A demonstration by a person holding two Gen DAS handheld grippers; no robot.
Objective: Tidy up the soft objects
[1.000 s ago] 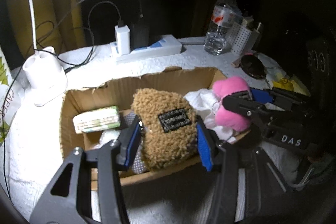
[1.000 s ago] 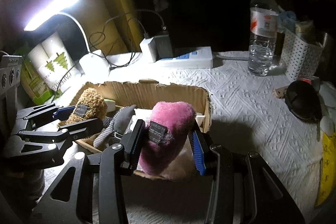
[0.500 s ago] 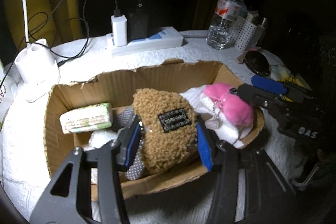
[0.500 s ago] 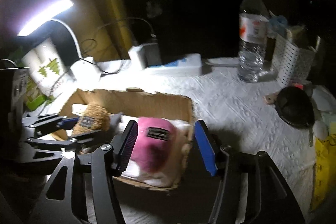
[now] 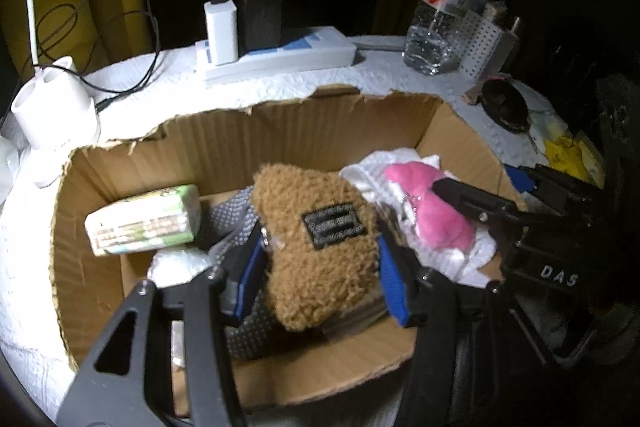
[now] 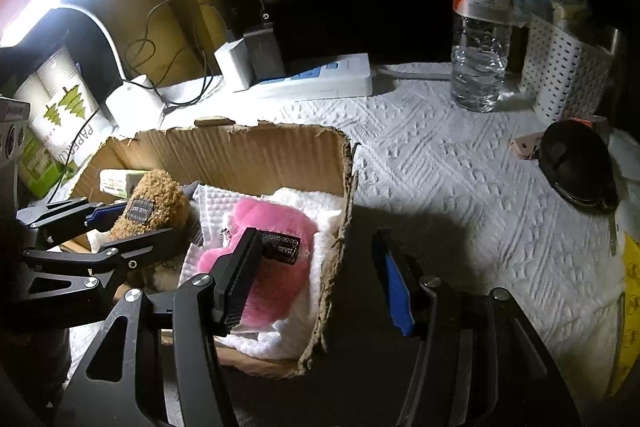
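Observation:
A torn cardboard box (image 5: 304, 131) sits on a white-covered table. My left gripper (image 5: 320, 275) is low inside it, its blue pads still touching both sides of a brown fuzzy plush (image 5: 320, 195) with a black patch, and its jaws are opening. The right wrist view shows the same plush (image 6: 160, 195) between the left gripper's fingers (image 6: 152, 219). A pink plush (image 6: 276, 279) lies free on a white cloth (image 6: 304, 203) in the box's right end. My right gripper (image 6: 316, 279) is open, one finger over the pink plush and the other outside the box wall (image 6: 344, 227).
In the box lie a green tissue pack (image 5: 144, 223) and a grey dotted cloth (image 5: 228, 215). Behind the box are a power strip (image 5: 280, 55) with chargers, a lamp base (image 5: 52, 107) and a water bottle (image 6: 480, 27). A white perforated basket (image 6: 568, 75) and a black round object (image 6: 576, 167) stand right.
Both grippers sank toward the box. The right gripper opened and let go of the pink plush, which now lies on the white cloth. The brown plush went lower between the left pads.

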